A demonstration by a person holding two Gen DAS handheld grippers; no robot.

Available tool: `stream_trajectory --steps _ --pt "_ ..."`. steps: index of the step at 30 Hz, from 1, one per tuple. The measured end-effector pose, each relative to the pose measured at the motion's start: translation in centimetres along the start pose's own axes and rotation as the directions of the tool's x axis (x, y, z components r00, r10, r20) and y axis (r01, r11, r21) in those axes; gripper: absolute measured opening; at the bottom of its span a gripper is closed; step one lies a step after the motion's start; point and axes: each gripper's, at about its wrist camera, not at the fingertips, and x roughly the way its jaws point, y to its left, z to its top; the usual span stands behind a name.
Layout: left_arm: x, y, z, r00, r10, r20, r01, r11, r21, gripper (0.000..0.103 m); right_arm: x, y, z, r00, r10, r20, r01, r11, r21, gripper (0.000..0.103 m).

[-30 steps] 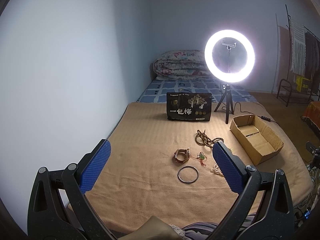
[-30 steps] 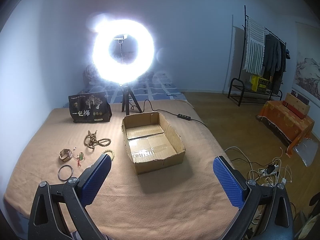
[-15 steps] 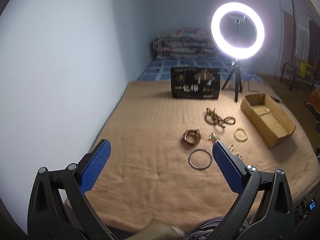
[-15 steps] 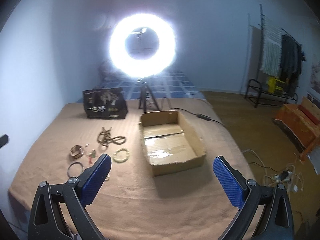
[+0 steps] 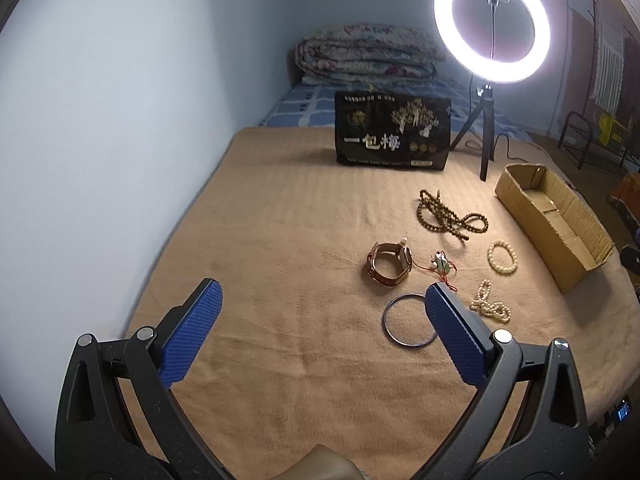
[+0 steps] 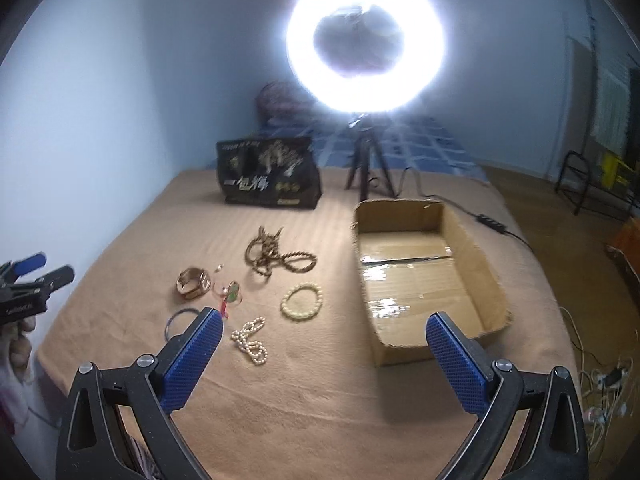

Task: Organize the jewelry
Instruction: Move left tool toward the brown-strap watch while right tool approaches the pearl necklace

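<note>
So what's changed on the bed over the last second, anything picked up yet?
Nothing picked up. Both claws have moved in closer and angled down toward the jewelry: the left claw now hangs open near the metal bangle, the right claw open between the pearl strand and the cardboard box. The jewelry pieces lie where they were; the box is still empty.

walls: pale blue [image 5: 120,80] | light: lit ring lamp [image 5: 492,26] — on tripod | floor: wood [image 6: 552,208] — clothes rack [image 6: 588,176]
</note>
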Motion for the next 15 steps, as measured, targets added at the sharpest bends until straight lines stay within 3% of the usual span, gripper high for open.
stream_trajectory --steps 8,15 --pt "6.0 -0.9 0.5 0.995 -0.039 -0.092 0.038 0.999 -0.016 0.103 6.4 2.8 -0.3 0.982 0.113 -0.15 -0.132 0.983 -0.124 0.102" --pt "11.9 -1.2 1.1 0.979 -0.063 -0.196 0.054 0.997 -0.052 0.103 10.6 5.1 -0.8 0.956 0.143 -0.257 -0.203 0.953 -0.225 0.1"
